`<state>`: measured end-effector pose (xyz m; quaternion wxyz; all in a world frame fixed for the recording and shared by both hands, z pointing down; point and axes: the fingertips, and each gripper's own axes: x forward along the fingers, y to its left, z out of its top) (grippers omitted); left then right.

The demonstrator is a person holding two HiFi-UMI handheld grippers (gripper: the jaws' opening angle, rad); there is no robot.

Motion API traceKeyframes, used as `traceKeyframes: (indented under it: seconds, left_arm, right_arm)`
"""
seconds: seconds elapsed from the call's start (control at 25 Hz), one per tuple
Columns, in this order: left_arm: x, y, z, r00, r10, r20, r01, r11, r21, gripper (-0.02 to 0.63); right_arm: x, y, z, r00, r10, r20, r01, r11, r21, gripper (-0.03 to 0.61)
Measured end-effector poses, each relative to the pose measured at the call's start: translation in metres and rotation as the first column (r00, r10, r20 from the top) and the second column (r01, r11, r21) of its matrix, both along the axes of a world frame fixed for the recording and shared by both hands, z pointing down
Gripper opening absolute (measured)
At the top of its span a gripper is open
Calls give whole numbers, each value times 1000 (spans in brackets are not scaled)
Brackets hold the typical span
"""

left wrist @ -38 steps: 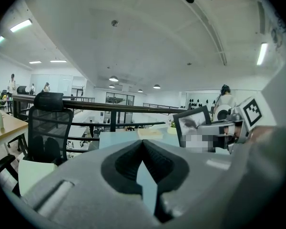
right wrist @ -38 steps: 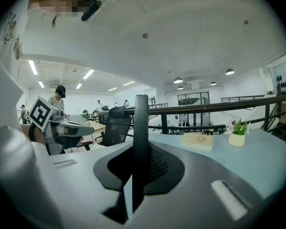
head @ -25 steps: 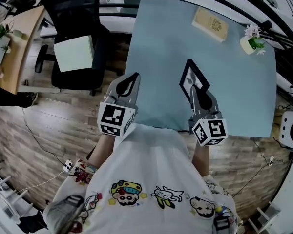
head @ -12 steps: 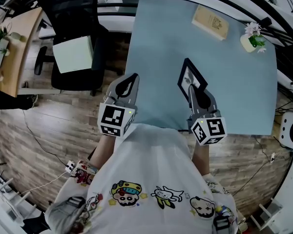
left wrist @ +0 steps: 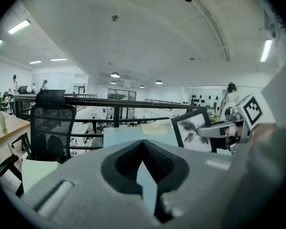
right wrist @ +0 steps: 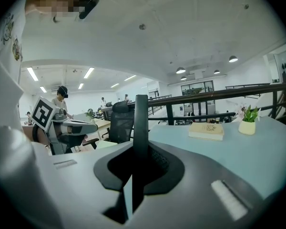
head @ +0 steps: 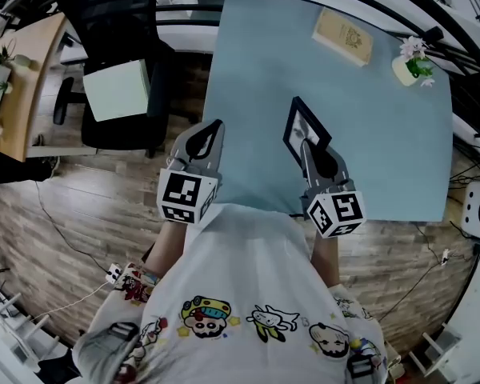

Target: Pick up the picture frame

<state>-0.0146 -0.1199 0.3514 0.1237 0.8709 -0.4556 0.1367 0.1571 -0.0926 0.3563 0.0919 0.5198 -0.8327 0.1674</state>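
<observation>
Head view puts one container on the pale blue desk (head: 248, 70): a small white pot (head: 404, 73) at the upper right. It holds white flowers (head: 414, 50) and a few green leaves (head: 421, 69). Just to its left in the picture, apart from it, lies a flat tan book (head: 345, 37).

Lower down, right of centre, the black-rimmed rectangular picture frame (head: 306, 131) is clamped in the right tongs (head: 310, 147). Their jaws are pressed on one side edge of it, about halfway up its height.

Right gripper view shows the frame edge-on, as a thin black bar rising straight up from between the jaws. Its long axis therefore runs upright, in portrait.

Left gripper view shows the frame's front instead, at the right of centre. It has a dark rim round a pale print with a dark leafy shape, and it leans slightly. That face is turned toward the left side of the head view, where the left tongs (head: 216, 126) hang over the desk's near left corner. The thin edge points back along the right tongs.

Whether the frame's bottom edge touches the desk cannot be told, as the tongs' bodies cover it.

Left tongs have their jaws together with nothing between them, well apart from the frame.
</observation>
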Motion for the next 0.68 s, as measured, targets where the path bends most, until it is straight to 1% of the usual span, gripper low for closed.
traceKeyframes:
  seconds: [0.32, 0.68]
  left_arm:
    - [-4, -2, 1, 1000, -8, -2, 8, 1000, -4, -2]
    - [-6, -1, 2, 1000, -13, -3, 13, 1000, -6, -2]
  right_arm:
    - [1, -4, -2, 1000, 2, 0, -2, 1000, -2, 35]
    - [6, -2, -1, 1000, 9, -22, -10, 1000, -12, 35]
